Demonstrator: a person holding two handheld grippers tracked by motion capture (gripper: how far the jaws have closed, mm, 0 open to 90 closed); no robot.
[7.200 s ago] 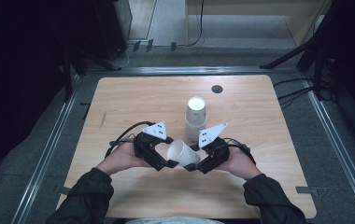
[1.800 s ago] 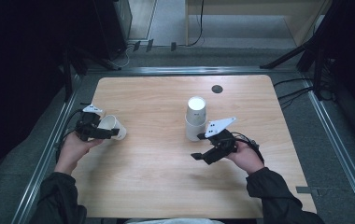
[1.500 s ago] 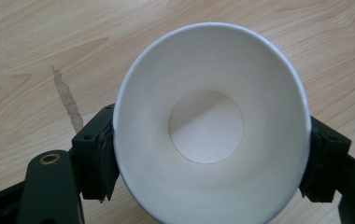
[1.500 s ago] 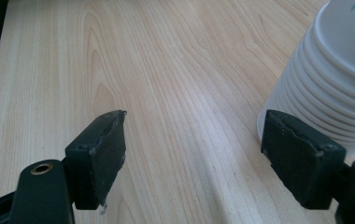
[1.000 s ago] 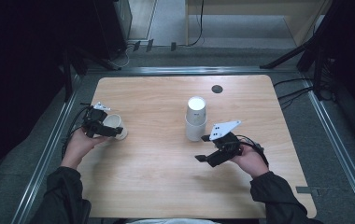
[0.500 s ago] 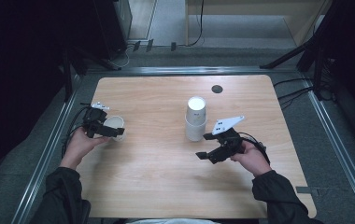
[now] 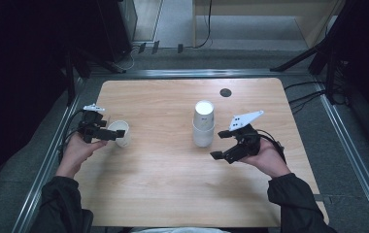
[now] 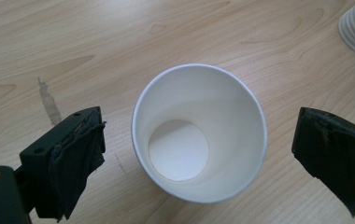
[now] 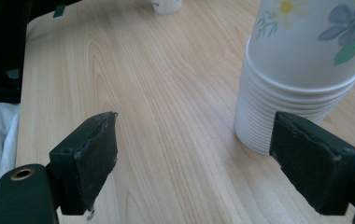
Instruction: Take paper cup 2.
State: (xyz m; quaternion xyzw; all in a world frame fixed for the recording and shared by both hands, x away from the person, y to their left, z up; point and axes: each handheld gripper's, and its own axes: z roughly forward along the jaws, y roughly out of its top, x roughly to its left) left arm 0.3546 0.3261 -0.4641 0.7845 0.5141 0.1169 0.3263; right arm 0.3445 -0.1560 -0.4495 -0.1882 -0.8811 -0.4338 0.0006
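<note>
Upright near the table's (image 7: 173,194) left edge, single paper cup (image 8: 199,135) between but clear of the just-opened left gripper (image 8: 199,158), while nearer the inverted cup stack (image 7: 204,124) at mid-table, right gripper (image 7: 226,145) wide, empty, stack just beyond.

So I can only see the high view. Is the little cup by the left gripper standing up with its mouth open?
Observer: Yes. In the left gripper view the single cup stands mouth up and is empty inside.
Operator: Is the left gripper squeezing it?
Observer: No. The left gripper has just been opening; the cup sits between its jaws with a gap on each side.
Operator: What about the tall cup stack?
Observer: The right gripper view shows the cup stack upside down, with blue and yellow flowers printed on the top cup.
Operator: Is the right gripper holding it?
Observer: No. The right gripper has been opening too; nothing is between its jaws.
</note>
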